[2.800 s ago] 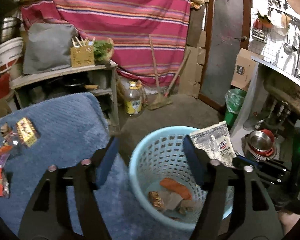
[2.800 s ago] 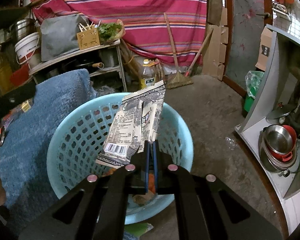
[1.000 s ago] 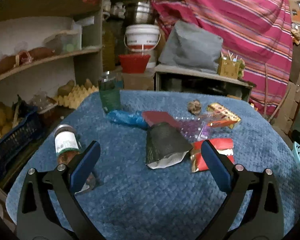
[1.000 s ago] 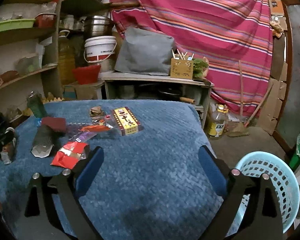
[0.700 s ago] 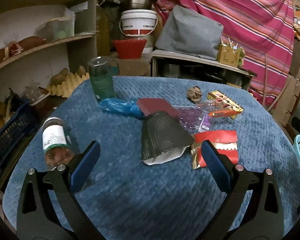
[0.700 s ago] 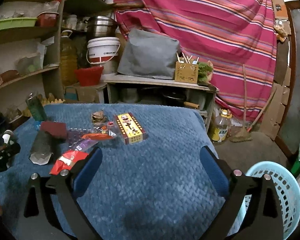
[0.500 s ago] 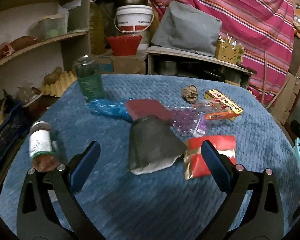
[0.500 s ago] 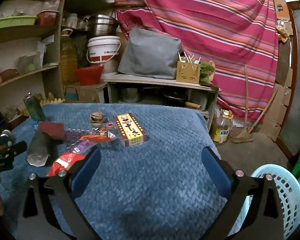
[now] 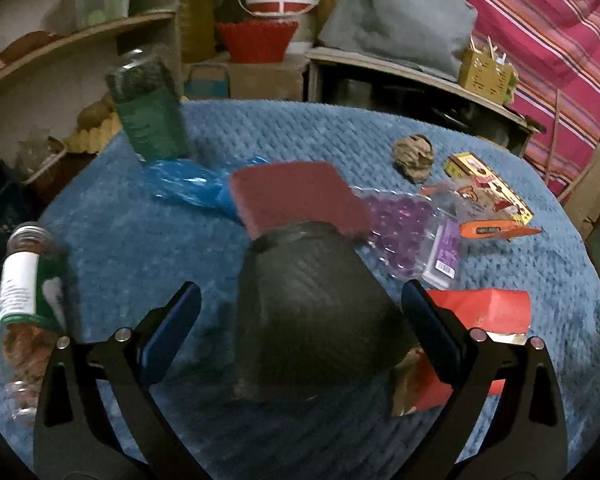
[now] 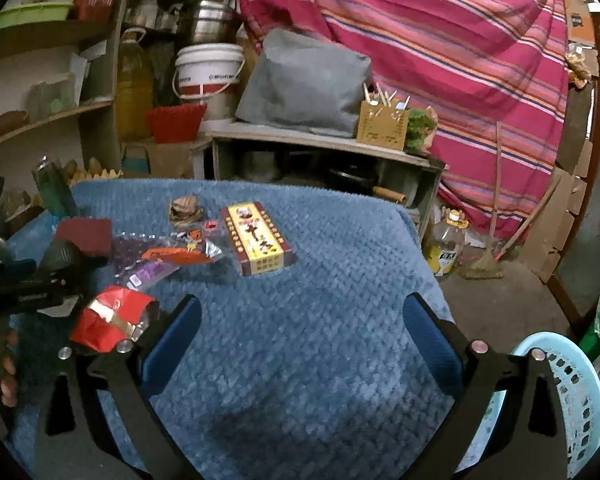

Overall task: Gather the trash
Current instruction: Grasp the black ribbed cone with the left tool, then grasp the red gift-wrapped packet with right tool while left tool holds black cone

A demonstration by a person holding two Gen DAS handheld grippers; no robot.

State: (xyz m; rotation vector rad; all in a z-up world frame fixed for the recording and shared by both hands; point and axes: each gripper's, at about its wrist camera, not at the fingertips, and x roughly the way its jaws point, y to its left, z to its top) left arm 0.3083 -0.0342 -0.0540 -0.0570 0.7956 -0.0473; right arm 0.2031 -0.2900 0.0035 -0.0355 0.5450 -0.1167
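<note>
My left gripper (image 9: 300,320) is open, its fingers on either side of a dark grey pouch (image 9: 312,312) lying on the blue cloth table (image 9: 140,248). Around it lie a red wrapper (image 9: 480,316), a maroon pad (image 9: 296,196), a purple bubble pack (image 9: 412,236), an orange wrapper (image 9: 496,232), a yellow box (image 9: 488,188), a crumpled brown ball (image 9: 414,156) and a blue bag (image 9: 188,184). My right gripper (image 10: 300,332) is open and empty above the table's near right part. The light blue trash basket (image 10: 572,392) stands on the floor at lower right.
A green bottle (image 9: 148,116) stands at the table's far left and a jar (image 9: 28,288) lies at its left edge. Shelves (image 10: 40,120), a white bucket (image 10: 208,76) and a low bench (image 10: 320,144) are behind. A broom (image 10: 496,224) leans on the striped curtain.
Both grippers swung from the basket to the table; the right one no longer holds the white packet. The left gripper has since moved down and forward until the dark pouch sits between its fingers.
</note>
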